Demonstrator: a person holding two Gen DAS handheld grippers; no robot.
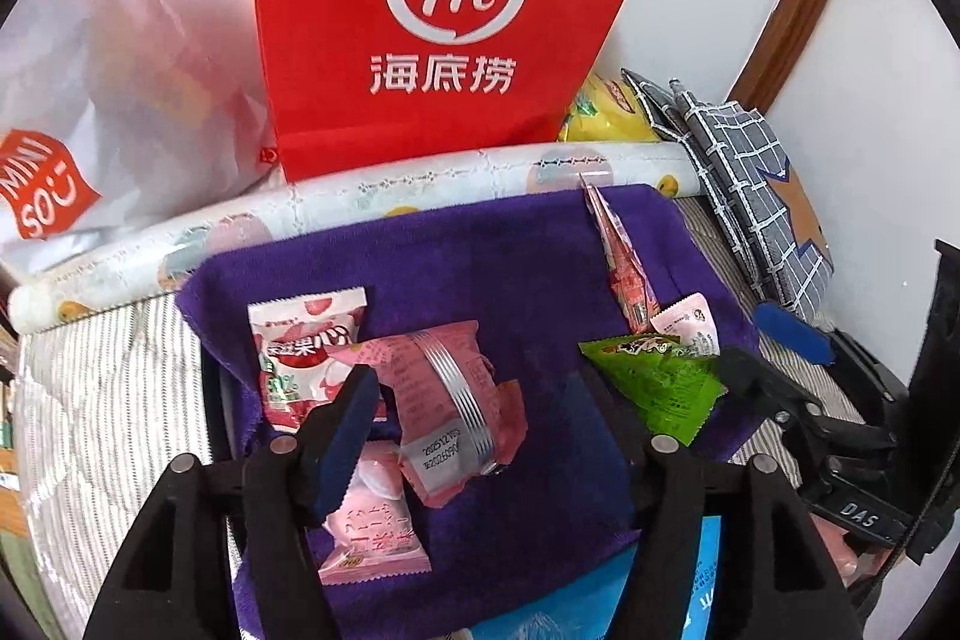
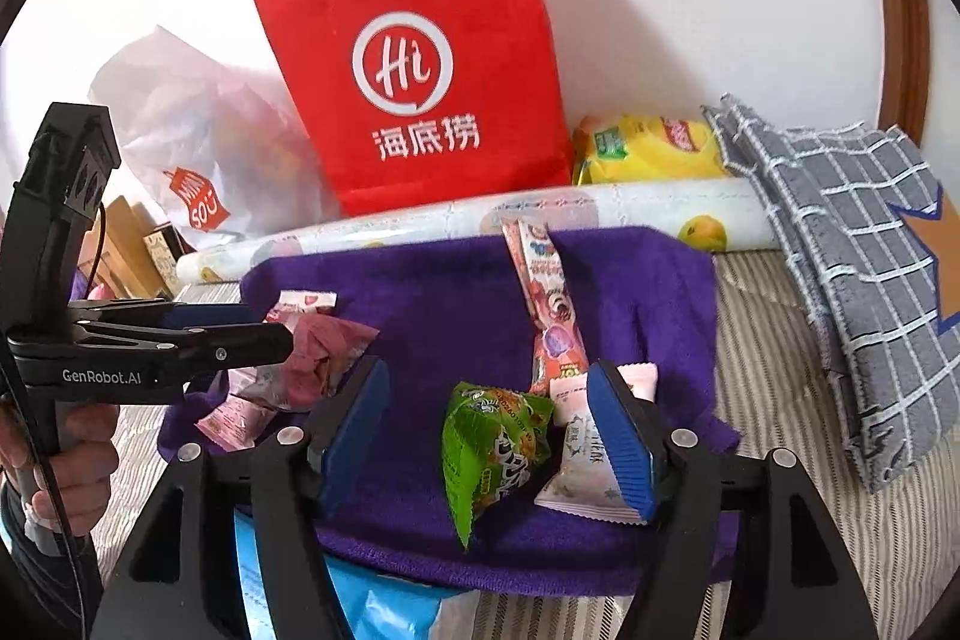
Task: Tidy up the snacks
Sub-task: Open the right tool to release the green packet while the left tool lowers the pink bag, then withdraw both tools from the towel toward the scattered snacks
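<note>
Reading "Hi" on red bag (image 2: 414,58), "MINISO" on white bag (image 2: 198,205), both tongs (image 1: 480,400) (image 2: 489,436) open, holding nil

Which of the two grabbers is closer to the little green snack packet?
The right. The green snack packet lies on the purple cloth between the open fingers of the right gripper. The left gripper is off to the side, open over the pink packets.
</note>
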